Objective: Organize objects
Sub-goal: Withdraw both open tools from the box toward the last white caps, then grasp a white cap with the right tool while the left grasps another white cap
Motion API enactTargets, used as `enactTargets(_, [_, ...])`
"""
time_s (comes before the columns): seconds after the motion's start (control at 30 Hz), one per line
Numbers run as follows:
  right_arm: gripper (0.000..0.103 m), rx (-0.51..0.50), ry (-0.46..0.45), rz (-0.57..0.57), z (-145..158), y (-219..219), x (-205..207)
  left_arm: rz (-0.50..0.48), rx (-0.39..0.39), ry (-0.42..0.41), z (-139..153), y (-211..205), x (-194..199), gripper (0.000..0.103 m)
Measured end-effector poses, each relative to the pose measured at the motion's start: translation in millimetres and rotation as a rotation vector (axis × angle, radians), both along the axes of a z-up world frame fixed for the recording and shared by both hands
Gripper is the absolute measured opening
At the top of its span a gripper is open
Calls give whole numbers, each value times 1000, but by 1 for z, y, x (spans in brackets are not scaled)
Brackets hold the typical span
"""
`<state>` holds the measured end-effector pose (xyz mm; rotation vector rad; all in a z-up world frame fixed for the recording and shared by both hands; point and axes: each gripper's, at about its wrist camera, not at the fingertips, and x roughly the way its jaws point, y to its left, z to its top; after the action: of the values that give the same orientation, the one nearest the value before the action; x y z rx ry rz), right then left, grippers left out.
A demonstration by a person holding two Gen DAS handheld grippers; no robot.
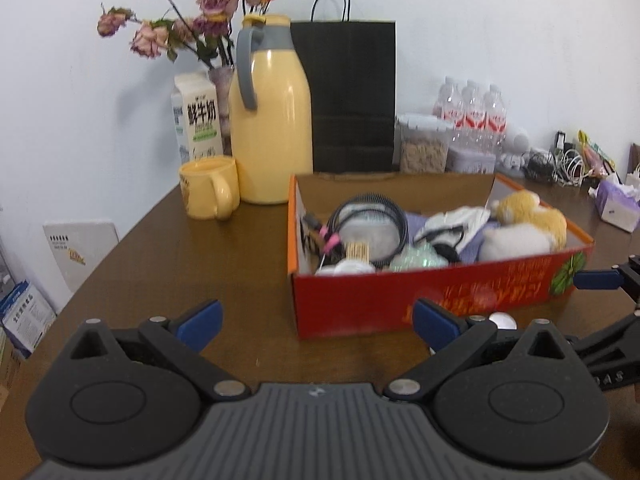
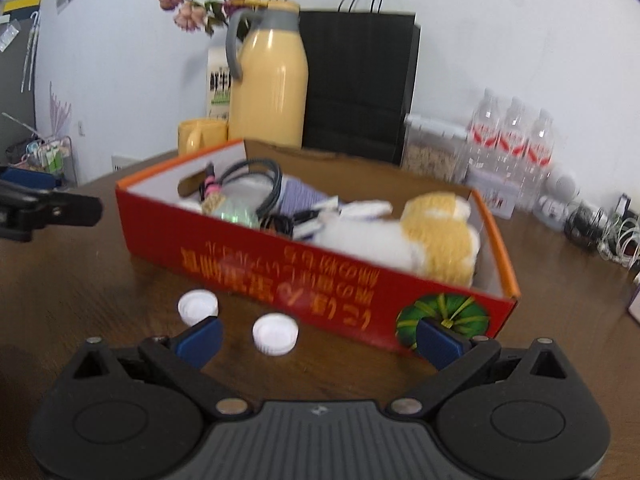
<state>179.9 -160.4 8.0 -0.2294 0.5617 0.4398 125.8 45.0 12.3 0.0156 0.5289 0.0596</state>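
A red cardboard box (image 1: 472, 300) (image 2: 280, 264) stands on the brown table, filled with a plush toy (image 2: 432, 236) (image 1: 524, 224), black cables (image 1: 372, 224), a greenish ball (image 2: 236, 212) and small items. Two white bottle caps lie on the table in front of the box, one (image 2: 199, 307) left, one (image 2: 275, 334) right; one cap (image 1: 503, 321) shows in the left wrist view. My left gripper (image 1: 318, 322) is open and empty, before the box's left corner. My right gripper (image 2: 318, 338) is open and empty, with the caps just ahead of its left finger.
Behind the box stand a yellow thermos jug (image 1: 272, 120), a yellow mug (image 1: 210, 188), a milk carton (image 1: 196, 116), dried roses (image 1: 188, 20), a black paper bag (image 1: 352, 92), a food jar (image 1: 424, 144), water bottles (image 1: 472, 108), cables and a tissue pack (image 1: 616, 204) at right.
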Motion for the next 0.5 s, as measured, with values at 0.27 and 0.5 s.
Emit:
enactTargets(0.27, [83,7,78,7,-15,13,12,25,-27,58,-14,9,-5,103])
enactTargets(0.5, [54,41,104,17,-18,19,16,24,-35,73,-18,10,-4,103])
